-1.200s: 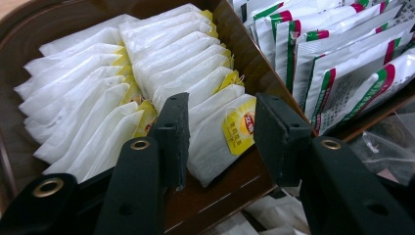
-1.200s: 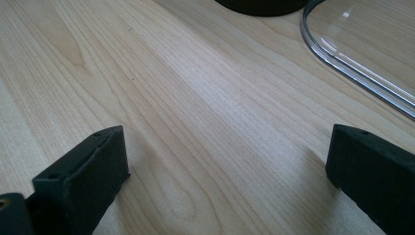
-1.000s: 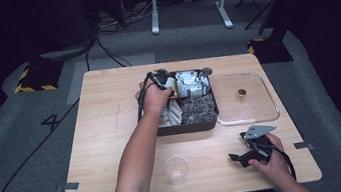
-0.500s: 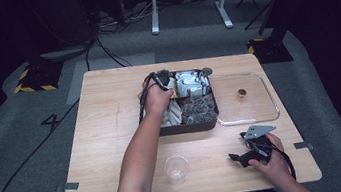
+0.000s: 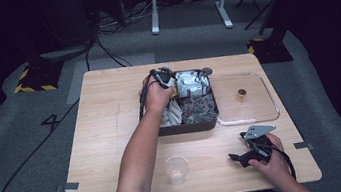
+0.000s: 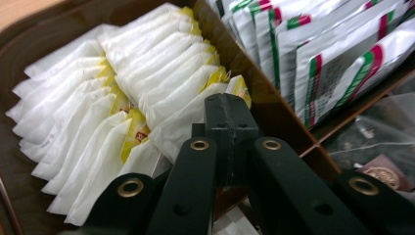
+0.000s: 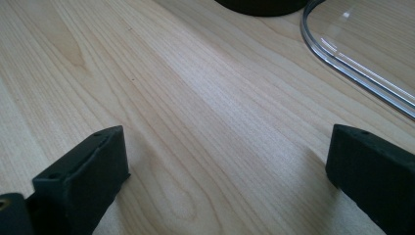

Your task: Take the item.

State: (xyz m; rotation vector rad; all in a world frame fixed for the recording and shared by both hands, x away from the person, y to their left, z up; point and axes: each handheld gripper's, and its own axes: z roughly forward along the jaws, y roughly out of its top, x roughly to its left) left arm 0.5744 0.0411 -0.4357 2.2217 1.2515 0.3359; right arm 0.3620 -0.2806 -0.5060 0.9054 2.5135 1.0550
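Here we saw a pale wooden tabletop [image 5: 113,134] carrying a dark compartmented box [image 5: 190,126], its clear lid [image 5: 256,109] lying just beside it and a clear plastic cup [image 5: 176,169] standing near the front edge. In the box, white-and-yellow sachets [image 6: 98,122] filled one compartment, next to silver packets [image 6: 313,54] with red and green stripes. We found the left tool [image 6: 228,115] down among the sachets, its jaws just closed and pressed together at the edge of one; whether they pinched it we could not tell. The right tool [image 7: 225,166] rested on the tabletop, jaws spread wide, gripping nothing.
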